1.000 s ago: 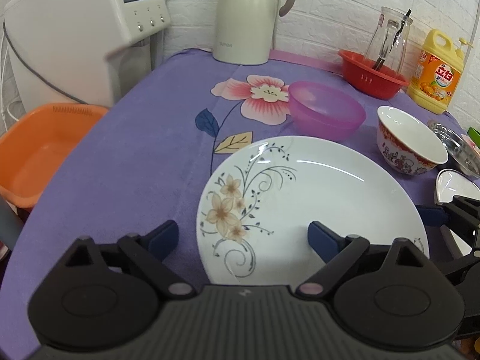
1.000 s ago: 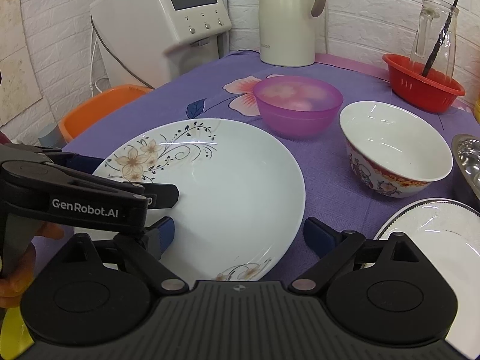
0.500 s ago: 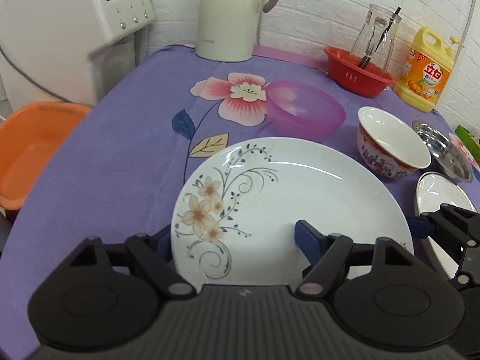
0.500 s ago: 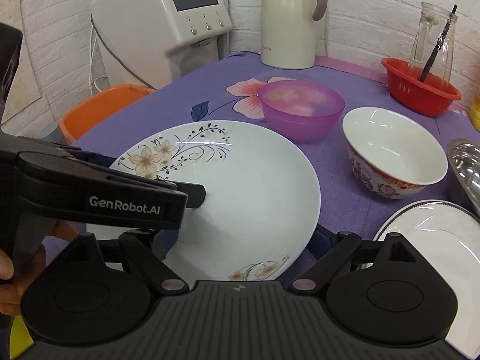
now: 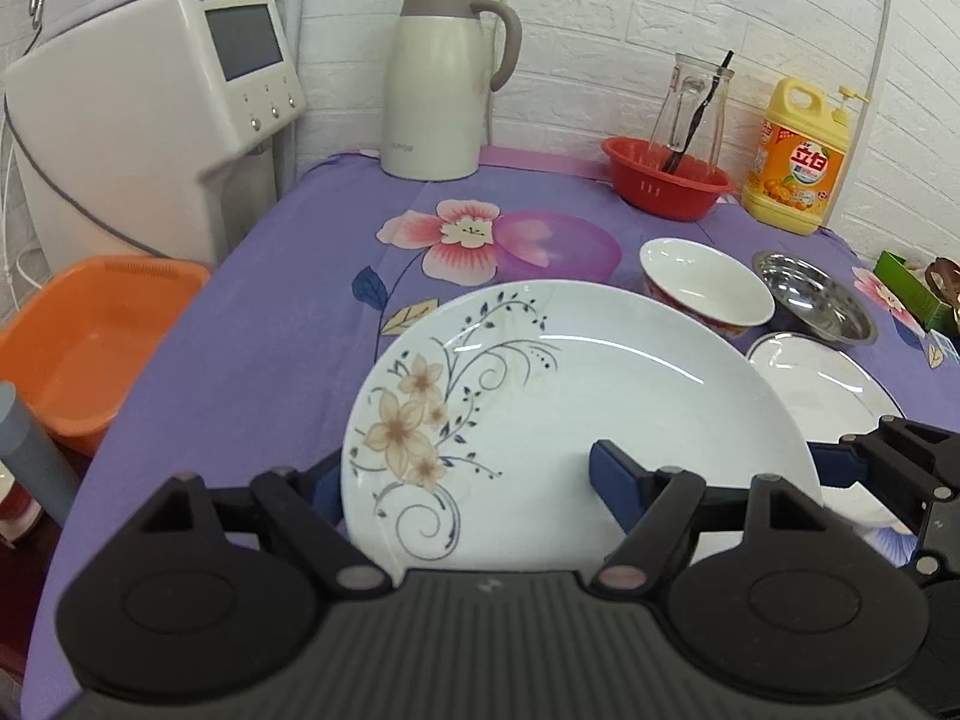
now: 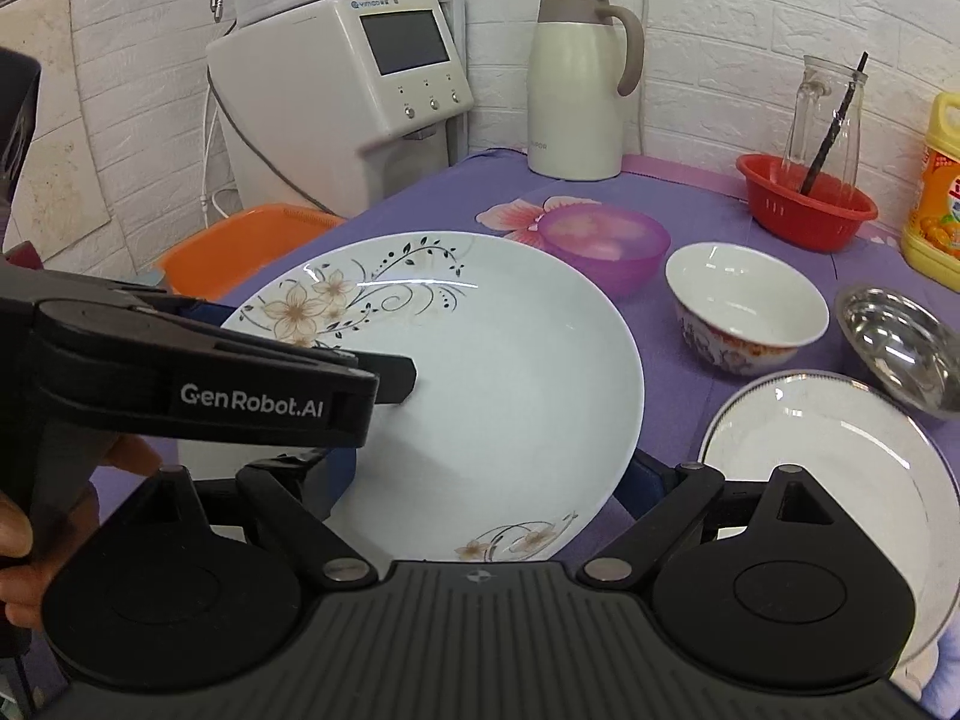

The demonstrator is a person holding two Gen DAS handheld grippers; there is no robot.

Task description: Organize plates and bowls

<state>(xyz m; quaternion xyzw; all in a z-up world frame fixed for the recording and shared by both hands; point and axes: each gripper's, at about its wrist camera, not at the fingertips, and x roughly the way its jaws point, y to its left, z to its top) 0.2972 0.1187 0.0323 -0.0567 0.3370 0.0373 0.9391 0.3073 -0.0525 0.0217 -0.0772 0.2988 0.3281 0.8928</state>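
I see the purple flowered tablecloth (image 5: 252, 324) filling the middle of both views, its left edge dropping off toward an orange basin (image 5: 90, 336) at the left. The large floral plate (image 5: 576, 420) sits low and central, lifted and tilted with its far rim raised and its brown flower spray toward the left of the left wrist view. My left gripper (image 5: 462, 480) is pinching that plate's near edge, one blue pad on its face and the other under the rim. My right gripper (image 6: 492, 480) straddles the plate's near right rim, one finger below it; I cannot tell whether it is clamped. At lower right lies a smaller white plate (image 6: 840, 456), just beside the big one. Beyond it stand a steel bowl (image 6: 900, 348), a white patterned bowl (image 6: 744, 306) and a pink bowl (image 6: 606, 240), leaving bare cloth open only on the left.
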